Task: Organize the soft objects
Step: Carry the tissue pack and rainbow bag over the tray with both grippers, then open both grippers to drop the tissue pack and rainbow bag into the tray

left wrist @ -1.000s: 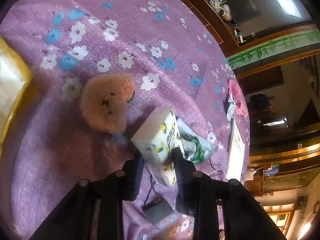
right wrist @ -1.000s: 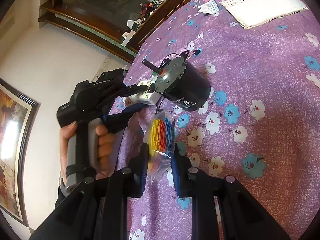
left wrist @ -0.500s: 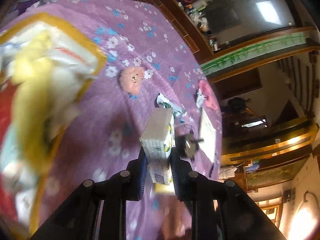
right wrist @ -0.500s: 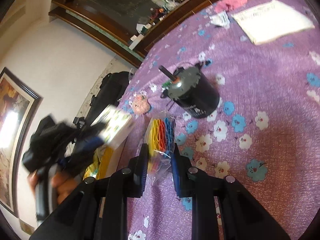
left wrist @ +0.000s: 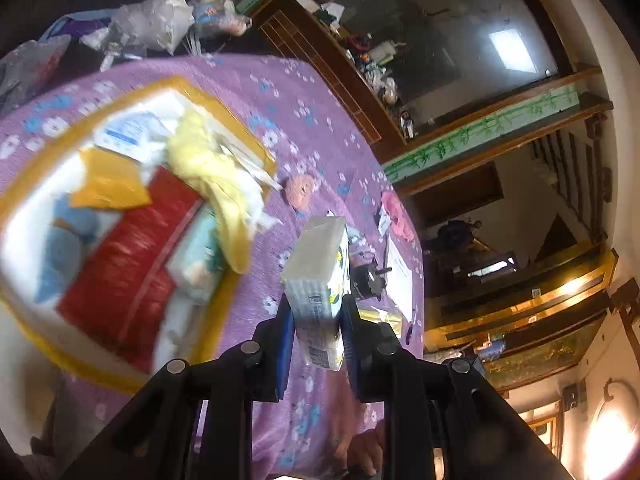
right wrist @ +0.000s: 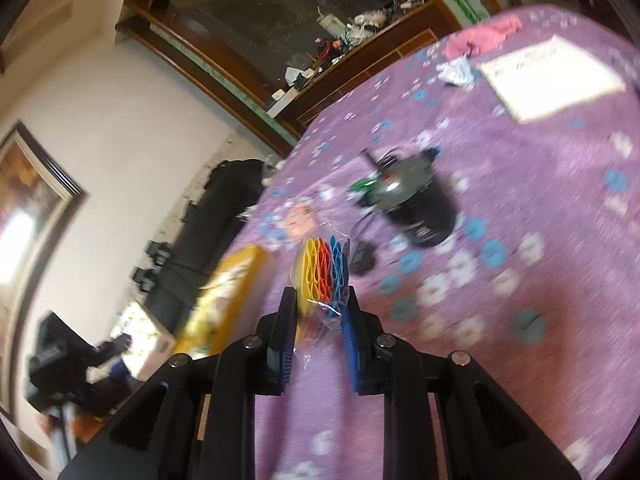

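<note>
Left hand-held gripper (left wrist: pixel 316 334): clenched on a tissue pack (left wrist: pixel 318 280), pads pressing its two long sides; pack lifted clear of the table (left wrist: pixel 256 80), upright between the pads.
Right hand-held gripper (right wrist: pixel 320 334): grasping a clear bag of coloured pieces (right wrist: pixel 322 270), yellow, red and blue, which sticks up above the pads.
Tray: yellow-rimmed tray (left wrist: pixel 224 98) on the purple flowered cloth, left of the tissue pack in the left wrist view; view blurred.
Tray contents: red pack (left wrist: pixel 128 248), yellow cloth (left wrist: pixel 216 172), light blue soft item (left wrist: pixel 64 240), white packs; exact kinds unclear through blur.
Pink plush (left wrist: pixel 299 190): on the table beyond the tray, apart from it.
Motor (right wrist: pixel 416 204): dark cylinder lying on the table beyond the bag, shaft toward the far edge.
Far end of table: white paper sheet (right wrist: pixel 548 76), pink cloth (right wrist: pixel 480 38) beside it.
</note>
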A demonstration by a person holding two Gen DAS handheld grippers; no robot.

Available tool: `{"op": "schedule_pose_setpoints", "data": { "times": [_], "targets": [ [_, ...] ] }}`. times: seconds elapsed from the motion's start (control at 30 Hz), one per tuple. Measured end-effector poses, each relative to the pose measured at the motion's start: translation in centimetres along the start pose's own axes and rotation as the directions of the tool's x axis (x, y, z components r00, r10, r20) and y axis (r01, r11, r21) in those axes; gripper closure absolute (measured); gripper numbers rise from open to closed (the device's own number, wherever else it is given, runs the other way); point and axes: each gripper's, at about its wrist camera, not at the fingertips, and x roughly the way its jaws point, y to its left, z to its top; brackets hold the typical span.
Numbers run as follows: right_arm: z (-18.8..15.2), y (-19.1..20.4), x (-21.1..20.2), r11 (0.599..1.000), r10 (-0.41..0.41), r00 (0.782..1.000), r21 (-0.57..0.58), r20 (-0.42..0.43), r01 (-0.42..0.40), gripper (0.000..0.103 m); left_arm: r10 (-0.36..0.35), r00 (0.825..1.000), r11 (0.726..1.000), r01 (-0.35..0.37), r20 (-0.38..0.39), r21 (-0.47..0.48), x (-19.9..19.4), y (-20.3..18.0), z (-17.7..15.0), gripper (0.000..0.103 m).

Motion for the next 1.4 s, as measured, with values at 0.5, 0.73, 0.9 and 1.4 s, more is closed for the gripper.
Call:
{"op": "schedule_pose_setpoints", "data": {
  "times": [0.5,0.73,0.9,1.4],
  "targets": [
    [-5.1,13.4,5.8,0.955,0.180,0.953,-0.188,-0.243,-0.228,0.082,0.175,0.969,0.980,-0.188,0.177,0.060,-5.6,3.7,0.6,0.081],
    [-8.1,15.5,9.6,0.949,0.110,0.936,-0.246,-0.335,-0.199,0.082,0.346,0.912,0.917,-0.379,0.222,0.126,-3.8,4.7,0.3,0.080],
    [-9.5,15.9,11.6,0.951,0.057,0.928,-0.263,-0.367,-0.163,0.079,0.430,0.864,0.857,-0.482,0.261,0.184,-2.5,4.9,-0.1,0.077],
    [-7.9,14.1,7.2,0.952,0.124,0.948,-0.235,-0.294,-0.197,0.036,0.447,0.807,0.828,-0.537,0.386,0.163,-3.3,3.3,-1.1,0.025]
  ]
}}
